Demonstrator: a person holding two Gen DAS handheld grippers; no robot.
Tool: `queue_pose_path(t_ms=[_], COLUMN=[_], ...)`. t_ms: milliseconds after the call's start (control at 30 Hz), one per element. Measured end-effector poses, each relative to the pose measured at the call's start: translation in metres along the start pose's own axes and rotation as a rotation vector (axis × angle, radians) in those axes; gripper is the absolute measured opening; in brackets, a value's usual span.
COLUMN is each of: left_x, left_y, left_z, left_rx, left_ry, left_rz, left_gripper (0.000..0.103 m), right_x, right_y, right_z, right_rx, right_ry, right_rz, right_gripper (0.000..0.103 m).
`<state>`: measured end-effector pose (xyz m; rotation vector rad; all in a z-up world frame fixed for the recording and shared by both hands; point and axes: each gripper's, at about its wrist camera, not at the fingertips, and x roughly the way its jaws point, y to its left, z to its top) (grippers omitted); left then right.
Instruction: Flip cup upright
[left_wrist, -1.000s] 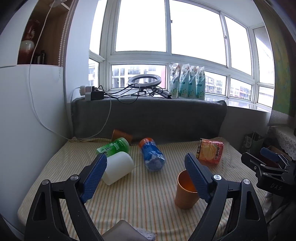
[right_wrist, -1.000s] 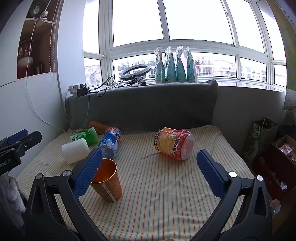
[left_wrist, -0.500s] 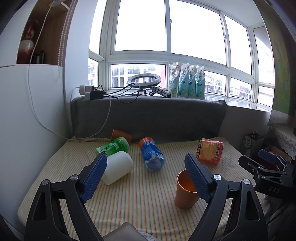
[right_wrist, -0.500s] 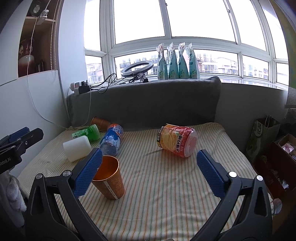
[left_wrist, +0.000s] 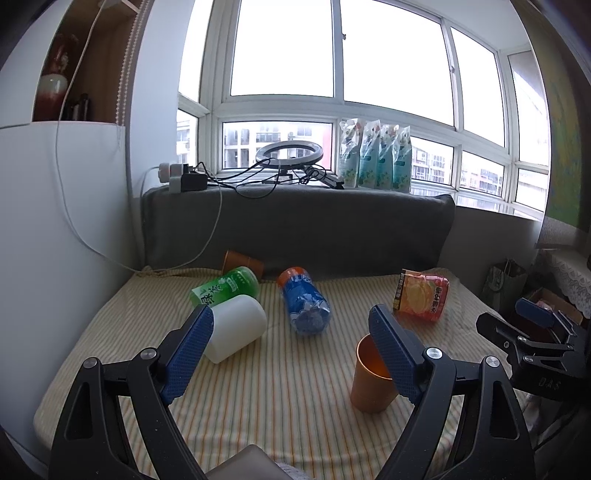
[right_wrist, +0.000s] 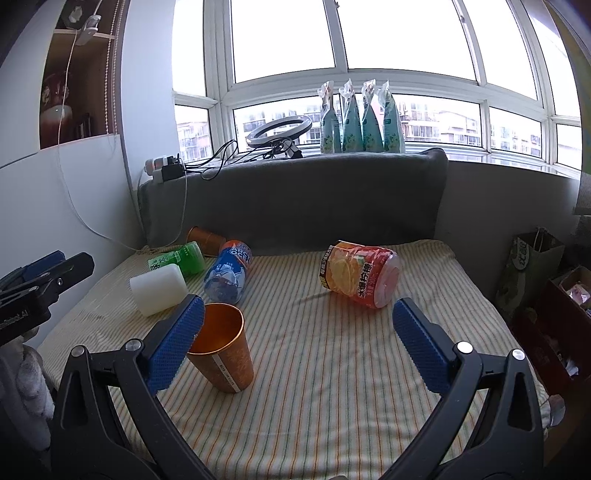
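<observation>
An orange cup (left_wrist: 369, 380) stands upright, mouth up, on the striped cloth (left_wrist: 288, 398); it also shows in the right wrist view (right_wrist: 223, 347). A second orange cup (left_wrist: 242, 262) lies on its side at the back, also seen in the right wrist view (right_wrist: 205, 238). My left gripper (left_wrist: 291, 328) is open and empty, above the near cloth, its right finger in front of the upright cup. My right gripper (right_wrist: 295, 321) is open and empty, its left finger just in front of the upright cup.
A white cup (left_wrist: 236, 328), a green bottle (left_wrist: 225, 286), a blue bottle (left_wrist: 304, 306) and an orange-red snack jar (left_wrist: 421, 299) lie on their sides. A grey cushion (left_wrist: 295, 225) backs the surface. A white cabinet (left_wrist: 55, 240) stands left; bags (right_wrist: 532, 266) right.
Both grippers have drifted slightly back and up, so the scene sits a little lower and farther. Nothing on the cloth has moved. Both stay open.
</observation>
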<state>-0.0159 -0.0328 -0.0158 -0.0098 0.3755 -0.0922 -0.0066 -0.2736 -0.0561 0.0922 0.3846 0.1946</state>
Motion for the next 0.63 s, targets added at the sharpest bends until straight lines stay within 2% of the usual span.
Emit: queue_pose_path(t_ms=[633], left_x=[-0.001], left_y=[0.005], left_z=[0.002], left_rx=[-0.007], left_ry=[-0.013], left_rz=[0.012], left_gripper=[0.086], right_x=[0.014], right_y=[0.015], right_z=[-0.012], right_rx=[-0.044], right_ry=[0.070], right_rz=[0.058], right_gripper=[0.103])
